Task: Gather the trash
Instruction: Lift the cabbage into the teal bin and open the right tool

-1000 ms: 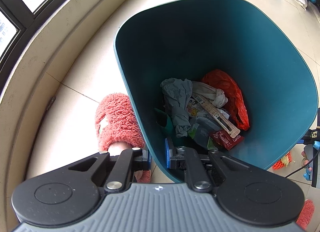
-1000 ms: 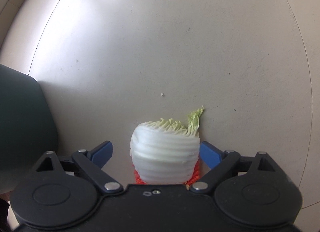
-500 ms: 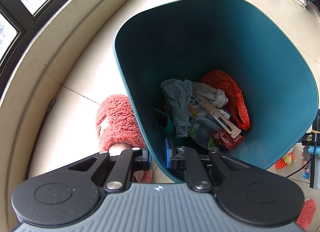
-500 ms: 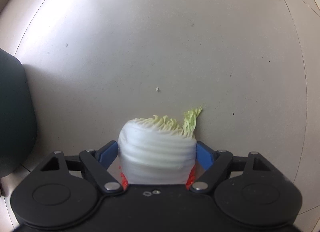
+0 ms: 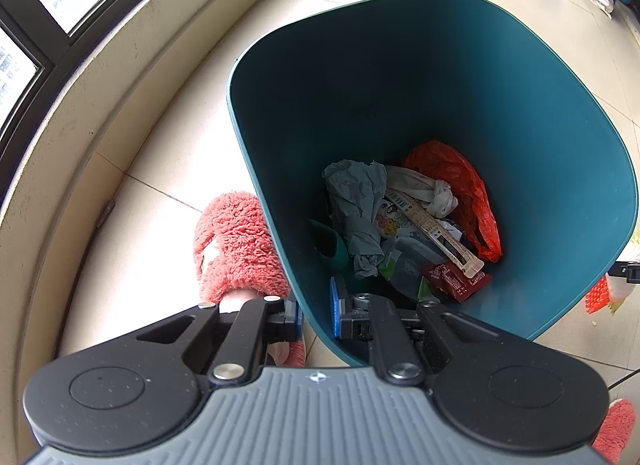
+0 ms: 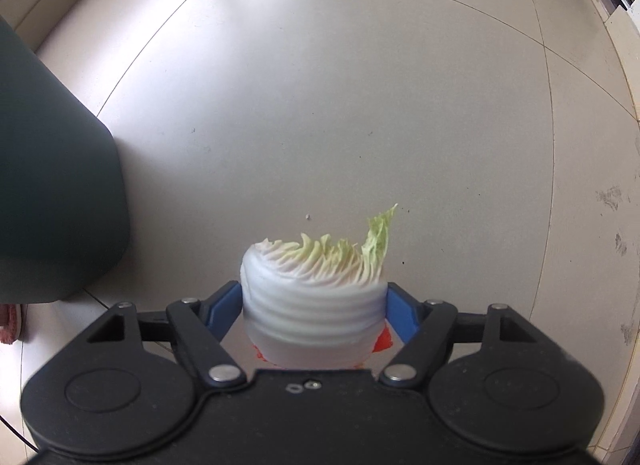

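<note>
R gripper [image 6: 314,307], jaws just closed in, now clamps the cabbage [image 6: 314,297] and lifts it off the floor [image 6: 360,85], pointing steeply down; L gripper [image 5: 316,315] unmoved, pinching bin [image 5: 440,77] rim.

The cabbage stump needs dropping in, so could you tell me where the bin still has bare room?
The bin is bare along its far and right walls above the heap. Its bottom is crowded: grey paper, red bag, wrappers. The left tool clamps the near rim, so pass over the far side.
</note>
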Tool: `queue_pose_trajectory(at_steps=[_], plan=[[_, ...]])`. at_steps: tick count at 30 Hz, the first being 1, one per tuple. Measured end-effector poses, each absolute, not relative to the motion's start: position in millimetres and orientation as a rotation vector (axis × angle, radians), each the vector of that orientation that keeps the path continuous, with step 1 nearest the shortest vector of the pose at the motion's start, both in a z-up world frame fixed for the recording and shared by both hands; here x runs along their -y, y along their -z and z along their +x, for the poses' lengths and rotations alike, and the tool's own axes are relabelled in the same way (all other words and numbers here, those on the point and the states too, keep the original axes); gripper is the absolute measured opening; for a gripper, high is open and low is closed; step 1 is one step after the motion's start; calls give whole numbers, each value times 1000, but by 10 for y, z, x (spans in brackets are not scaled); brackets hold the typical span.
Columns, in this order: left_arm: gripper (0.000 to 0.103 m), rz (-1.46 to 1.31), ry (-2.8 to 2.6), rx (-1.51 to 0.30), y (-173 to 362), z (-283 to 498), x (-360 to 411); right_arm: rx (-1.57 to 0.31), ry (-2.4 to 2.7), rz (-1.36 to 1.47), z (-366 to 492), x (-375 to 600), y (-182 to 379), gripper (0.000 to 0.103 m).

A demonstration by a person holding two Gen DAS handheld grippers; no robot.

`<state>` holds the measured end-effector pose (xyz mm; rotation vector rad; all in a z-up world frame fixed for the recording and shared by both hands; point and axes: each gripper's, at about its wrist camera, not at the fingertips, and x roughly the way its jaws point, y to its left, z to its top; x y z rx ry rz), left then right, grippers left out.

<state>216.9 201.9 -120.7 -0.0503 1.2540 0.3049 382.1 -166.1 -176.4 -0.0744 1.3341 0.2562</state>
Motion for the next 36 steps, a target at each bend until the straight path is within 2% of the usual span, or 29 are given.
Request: queue_pose_trajectory(at_steps=[5, 10, 12, 20, 25, 30, 36], plan=[[12, -42, -308, -1250, 1211, 2166, -2008, -1423, -258, -214, 3708, 1599, 1869, 75], [12, -40, -307, -1249, 1215, 2170, -2000, -1402, -279, 0, 3802, 1742, 1638, 75], [12, -40, -307, -1249, 1218, 2170, -2001, -1365, -320, 14, 3810, 1714, 1385, 75], [12, -54, -299, -1249, 1209, 2170, -2026, -1108, -576, 20, 3807, 1009, -225, 75], [12, -59, -294, -1247, 1200, 2164, -2035, -1026, -711, -11, 3748, 498, -779, 75], [12, -60, -291, -1245, 1200, 2163, -2032, -1005, -778, -72, 3690, 13, -844, 75], [12, -64, -285, -1243, 1197, 2166, -2043, -1061, -757, -103, 3742, -577, -349, 75]])
